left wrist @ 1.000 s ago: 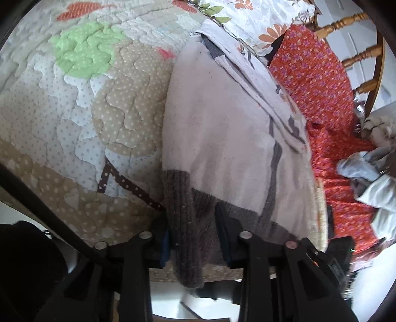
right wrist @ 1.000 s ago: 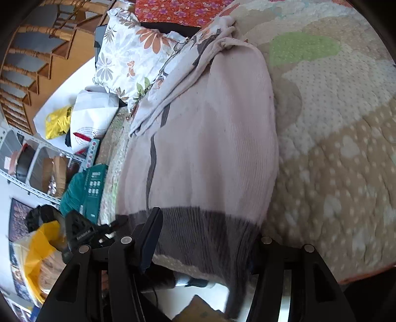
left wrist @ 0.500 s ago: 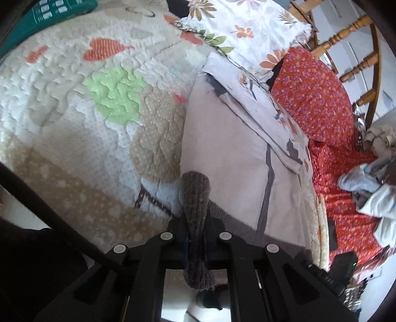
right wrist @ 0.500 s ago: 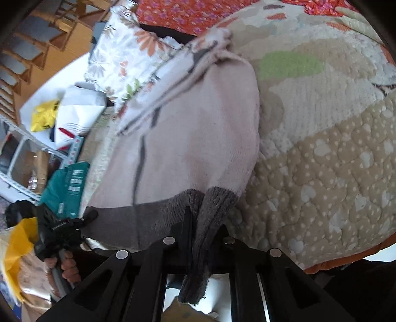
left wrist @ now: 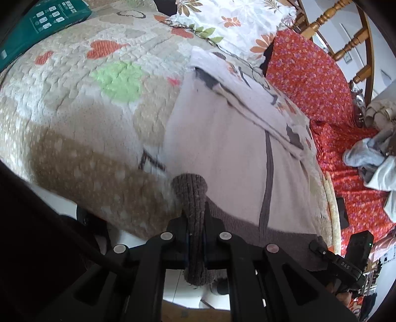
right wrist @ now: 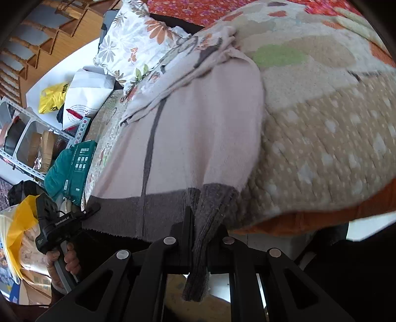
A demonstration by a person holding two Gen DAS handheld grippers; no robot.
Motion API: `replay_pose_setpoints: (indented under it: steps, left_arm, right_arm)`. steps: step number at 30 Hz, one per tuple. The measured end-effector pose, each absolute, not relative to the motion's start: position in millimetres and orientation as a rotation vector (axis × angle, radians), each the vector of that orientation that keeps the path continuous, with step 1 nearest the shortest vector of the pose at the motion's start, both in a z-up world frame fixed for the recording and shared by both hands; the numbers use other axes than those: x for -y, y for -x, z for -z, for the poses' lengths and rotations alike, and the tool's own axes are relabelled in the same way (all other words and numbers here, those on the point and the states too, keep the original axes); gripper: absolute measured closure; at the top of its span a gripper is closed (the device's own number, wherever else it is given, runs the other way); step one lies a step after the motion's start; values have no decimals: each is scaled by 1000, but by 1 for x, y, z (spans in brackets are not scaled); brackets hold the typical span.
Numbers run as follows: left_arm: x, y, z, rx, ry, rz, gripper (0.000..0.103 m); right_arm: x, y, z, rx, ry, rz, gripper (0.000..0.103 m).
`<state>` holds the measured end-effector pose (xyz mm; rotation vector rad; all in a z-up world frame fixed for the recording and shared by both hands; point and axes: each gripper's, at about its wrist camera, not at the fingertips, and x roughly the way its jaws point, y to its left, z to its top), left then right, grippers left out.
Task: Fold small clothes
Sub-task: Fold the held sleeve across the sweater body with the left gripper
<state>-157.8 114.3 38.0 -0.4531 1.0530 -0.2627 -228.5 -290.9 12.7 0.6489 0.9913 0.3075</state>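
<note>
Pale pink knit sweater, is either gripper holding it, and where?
Both: left gripper and right gripper each pinch the pale pink knit sweater by its grey ribbed hem.

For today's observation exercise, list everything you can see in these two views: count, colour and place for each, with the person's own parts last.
sweater: one, pale pink with grey ribbed hem, flat on the quilt
quilt: one, beige and white with green and orange patches, covering the bed
floral pillow: one, white with orange flowers, beyond the sweater
red floral cloth: one, beside the quilt
clothes pile: grey and white, on the red cloth
teal box: one, beside the bed
yellow bag: one, on the floor
left gripper: black, shut on the hem
right gripper: black, shut on the hem
</note>
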Motion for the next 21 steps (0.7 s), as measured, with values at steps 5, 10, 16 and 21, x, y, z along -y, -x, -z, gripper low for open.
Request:
replay_pose_setpoints:
  steps: [5, 10, 16, 21]
  left_arm:
    - [-115, 108, -58, -1004, 450, 260, 96]
    - [-111, 37, -75, -979, 474, 249, 96]
    - [-96, -45, -83, -959, 446, 203, 96]
    - [-82, -88, -77, -964, 415, 187, 96]
  right_arm:
    - [290, 179, -43, -941, -586, -349, 95]
    - [296, 119, -68, -888, -567, -337, 95]
    - [307, 38, -82, -871, -605, -285, 95]
    - [314, -19, -63, -931, -621, -228, 95]
